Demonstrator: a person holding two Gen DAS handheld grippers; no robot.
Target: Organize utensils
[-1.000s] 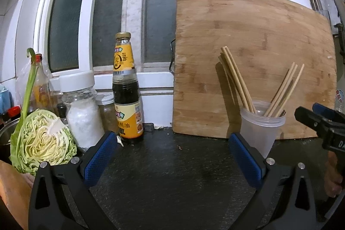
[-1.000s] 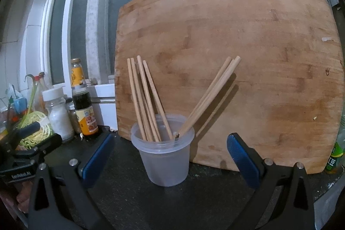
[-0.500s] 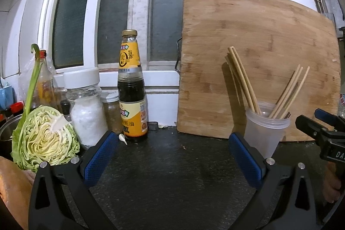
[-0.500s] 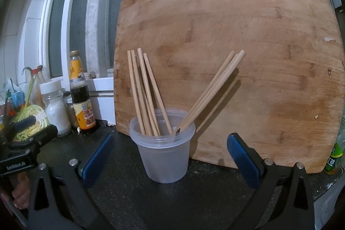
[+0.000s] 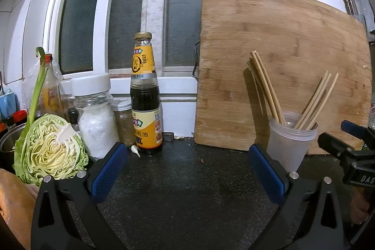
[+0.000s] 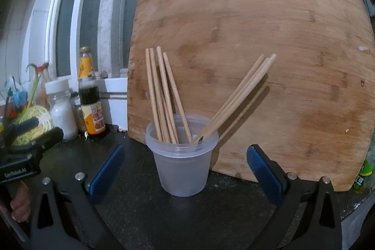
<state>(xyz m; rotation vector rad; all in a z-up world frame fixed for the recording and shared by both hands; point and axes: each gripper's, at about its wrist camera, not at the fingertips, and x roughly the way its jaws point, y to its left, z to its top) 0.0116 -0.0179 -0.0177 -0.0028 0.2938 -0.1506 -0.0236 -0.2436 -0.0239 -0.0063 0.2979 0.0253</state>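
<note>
From the left wrist view, the bench (image 5: 187, 191) is a dark speckled stone top running back to a white-framed window (image 5: 150, 15) with frosted panes. Along its back edge stand a halved cabbage (image 5: 50, 149), a white-capped jar (image 5: 95, 116), a smaller jar (image 5: 121, 121) and a dark sauce bottle (image 5: 146, 97). A big wooden cutting board (image 5: 281, 67) leans upright against the wall toward the back right. The left gripper (image 5: 187, 170) is spread wide over bare bench, holding nothing. The plastic cup (image 5: 289, 142) of chopsticks (image 5: 267, 88) stands just in front of the board, beyond the gripper's right finger.

From the right wrist view, the same cup (image 6: 181, 163) sits straight ahead between the fingers of the right gripper (image 6: 185, 168), which is also spread wide and empty, short of the cup. The chopsticks (image 6: 164, 97) fan into two bunches, one leaning left, one right against the board (image 6: 269, 39). A green bottle (image 6: 362, 176) stands at the bench's far right edge.
</note>
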